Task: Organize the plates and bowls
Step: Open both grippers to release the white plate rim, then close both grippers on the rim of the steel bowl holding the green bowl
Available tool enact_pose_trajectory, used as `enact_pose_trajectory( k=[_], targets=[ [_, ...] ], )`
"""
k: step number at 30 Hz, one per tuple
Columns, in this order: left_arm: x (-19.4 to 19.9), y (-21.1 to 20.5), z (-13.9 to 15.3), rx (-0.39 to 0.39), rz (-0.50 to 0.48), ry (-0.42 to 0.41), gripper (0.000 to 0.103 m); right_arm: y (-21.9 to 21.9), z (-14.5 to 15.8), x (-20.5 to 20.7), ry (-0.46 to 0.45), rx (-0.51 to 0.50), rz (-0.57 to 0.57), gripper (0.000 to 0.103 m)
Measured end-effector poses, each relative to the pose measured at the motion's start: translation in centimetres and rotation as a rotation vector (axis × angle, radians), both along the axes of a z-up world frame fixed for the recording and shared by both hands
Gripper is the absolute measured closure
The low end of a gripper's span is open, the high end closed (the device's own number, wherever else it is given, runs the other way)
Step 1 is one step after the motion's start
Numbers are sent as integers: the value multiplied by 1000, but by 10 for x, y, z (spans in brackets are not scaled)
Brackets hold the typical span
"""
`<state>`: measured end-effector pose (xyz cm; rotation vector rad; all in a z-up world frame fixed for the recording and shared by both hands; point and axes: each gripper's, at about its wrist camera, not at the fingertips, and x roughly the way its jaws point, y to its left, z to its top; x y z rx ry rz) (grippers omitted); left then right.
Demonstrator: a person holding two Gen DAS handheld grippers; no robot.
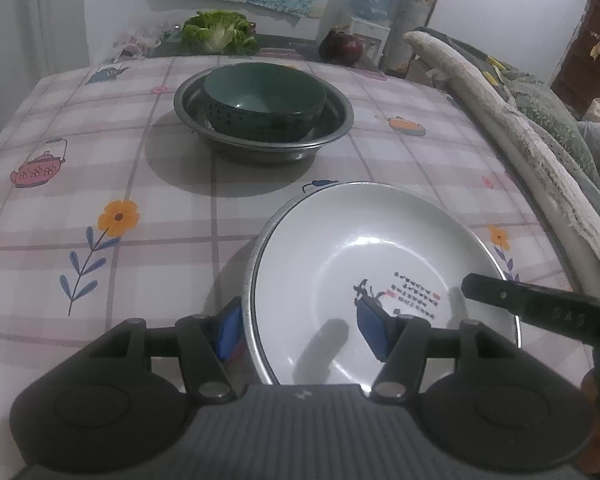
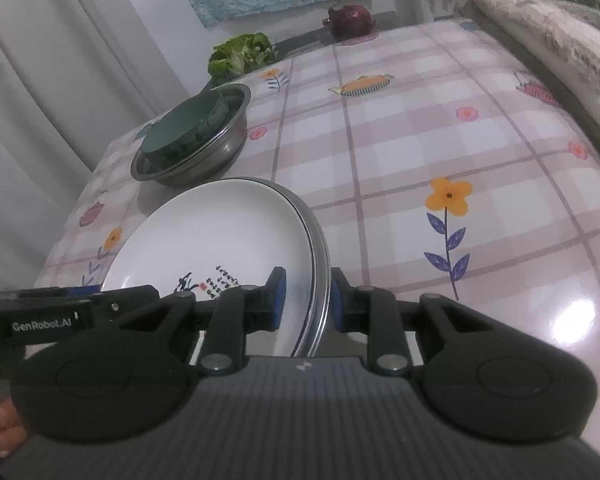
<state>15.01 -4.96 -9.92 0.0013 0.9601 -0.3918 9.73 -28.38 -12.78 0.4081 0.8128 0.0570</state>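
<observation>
Plate (image 2: 220, 236) rim (near edge hidden) clamped by right hand-held gripper (image 2: 306, 300).

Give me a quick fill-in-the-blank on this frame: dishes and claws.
The green bowl sits inside a ____ basin.
The white plate lies on top of a ____ plate.
The right claw is clamped on the plates' ____.
The left claw has one finger ____ the white plate.

Missing: metal; metal; rim; over

plate (image 1: 340, 248): white, black-red print | bowl (image 1: 264, 100): dark green | basin (image 1: 332, 128): silver | tablecloth (image 1: 148, 152): pink-white plaid, flowers, teapots | gripper pads (image 2: 278, 300): blue
</observation>
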Motion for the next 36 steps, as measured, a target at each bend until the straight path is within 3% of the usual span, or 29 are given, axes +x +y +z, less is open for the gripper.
enact_pose_trajectory(
  k=[3,5,8,14,21,29,33,36],
  targets=[
    [-1,2,3,18,5,-23,40,2,3,0,-7,-29,-2,71],
    [-1,7,6,20,16,-32,38,2,6,-1,-7,-47,-11,57],
    [1,17,12,9,40,-48,33,0,12,-2,-16,-72,-16,47],
    [17,35,31,14,84,-112,17,-4,39,8,-70,-122,-10,27],
    [59,49,50,-3,163,-160,14,-2,73,55,-144,-124,40,25],
    [115,48,52,-11,194,-165,15,7,77,124,-147,-85,96,25],
    [135,47,42,-31,198,-127,29,7,68,156,-117,-57,107,31],
    [142,51,34,-47,214,-100,40,2,57,171,-84,-36,108,42]
  ],
)
